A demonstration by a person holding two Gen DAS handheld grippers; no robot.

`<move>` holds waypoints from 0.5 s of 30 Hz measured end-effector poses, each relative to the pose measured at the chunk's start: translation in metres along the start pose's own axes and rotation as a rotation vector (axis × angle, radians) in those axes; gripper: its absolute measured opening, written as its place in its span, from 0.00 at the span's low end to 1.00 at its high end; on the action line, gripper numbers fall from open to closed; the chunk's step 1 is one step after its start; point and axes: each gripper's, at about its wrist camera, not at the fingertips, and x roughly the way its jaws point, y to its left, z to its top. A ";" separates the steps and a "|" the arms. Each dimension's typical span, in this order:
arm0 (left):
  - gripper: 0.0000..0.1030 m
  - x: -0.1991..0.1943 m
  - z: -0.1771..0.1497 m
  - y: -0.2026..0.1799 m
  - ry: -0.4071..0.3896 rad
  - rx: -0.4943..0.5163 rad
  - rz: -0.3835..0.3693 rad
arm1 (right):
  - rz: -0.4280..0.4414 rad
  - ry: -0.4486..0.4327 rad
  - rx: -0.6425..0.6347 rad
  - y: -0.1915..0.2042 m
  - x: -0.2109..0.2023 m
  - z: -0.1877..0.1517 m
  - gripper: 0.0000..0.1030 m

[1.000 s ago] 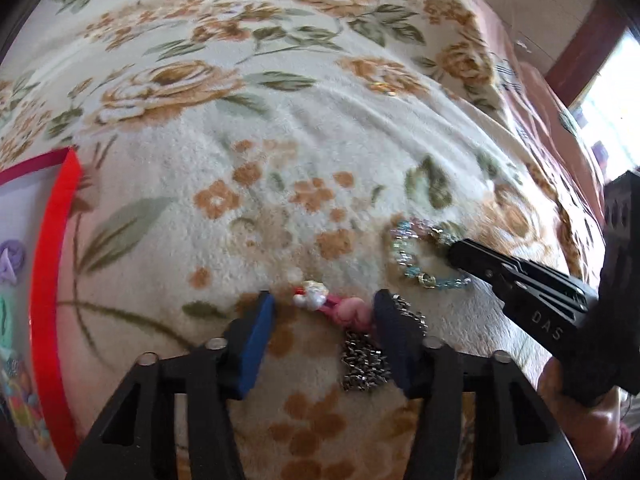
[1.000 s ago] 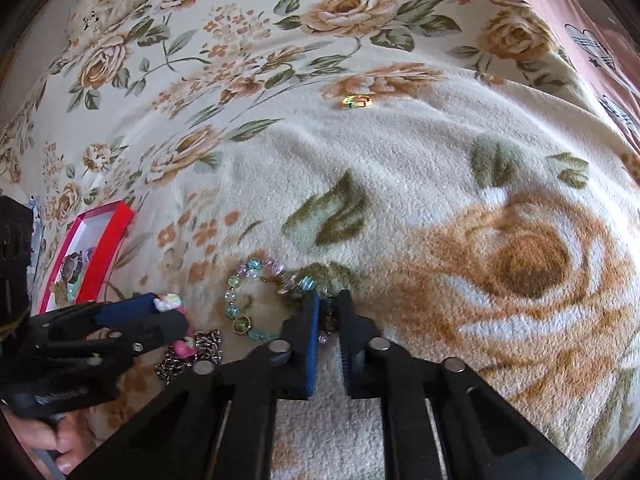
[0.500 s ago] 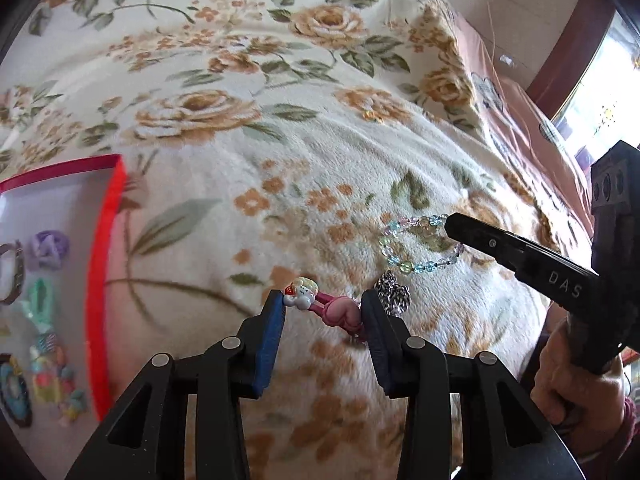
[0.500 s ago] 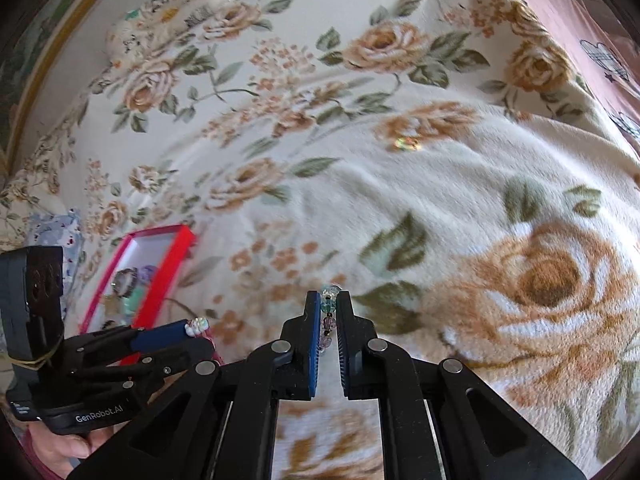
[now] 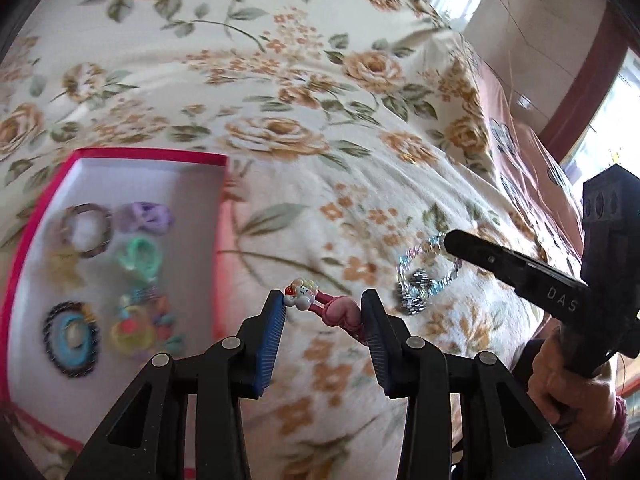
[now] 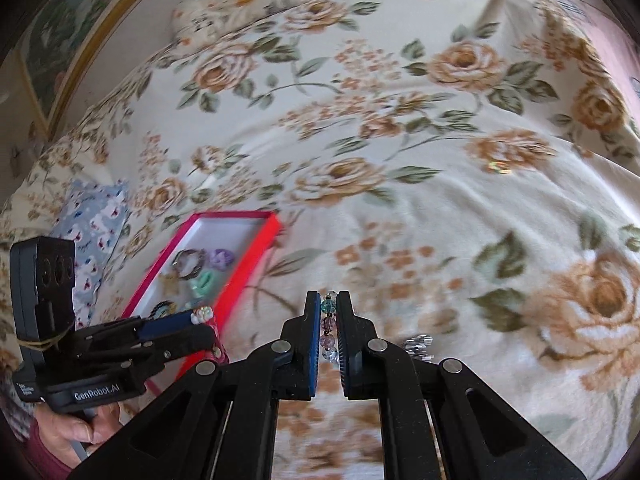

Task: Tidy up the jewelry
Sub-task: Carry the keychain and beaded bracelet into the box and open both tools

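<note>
My left gripper (image 5: 323, 307) is shut on a pink hair clip (image 5: 328, 307) with a small cartoon charm, held above the floral blanket just right of the red-rimmed tray (image 5: 221, 240). My right gripper (image 6: 329, 312) is shut on a beaded bracelet (image 6: 328, 322) of teal, purple and clear beads; in the left wrist view the bracelet (image 5: 424, 272) hangs from its fingers. The tray (image 6: 256, 256) holds several rings and hair ties. The left gripper also shows in the right wrist view (image 6: 200, 326), beside the tray's near corner.
A silver chain piece (image 6: 418, 345) lies on the blanket just right of my right gripper. A small shiny item (image 6: 496, 167) lies farther back on the blanket. A blue patterned pillow (image 6: 94, 224) sits left of the tray. A wall and window are at the far right.
Both grippers have lifted off the blanket with their items and moved left toward the tray, which now fills more of the left wrist view. The silver chain stayed on the blanket.
</note>
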 end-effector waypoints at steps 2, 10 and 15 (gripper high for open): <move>0.37 -0.012 -0.004 0.008 -0.016 -0.010 0.017 | 0.017 0.009 -0.017 0.012 0.005 0.000 0.07; 0.37 -0.050 -0.022 0.042 -0.048 -0.081 0.065 | 0.081 0.026 -0.085 0.058 0.019 0.001 0.07; 0.37 -0.071 -0.034 0.061 -0.066 -0.116 0.104 | 0.118 0.030 -0.121 0.081 0.025 0.003 0.07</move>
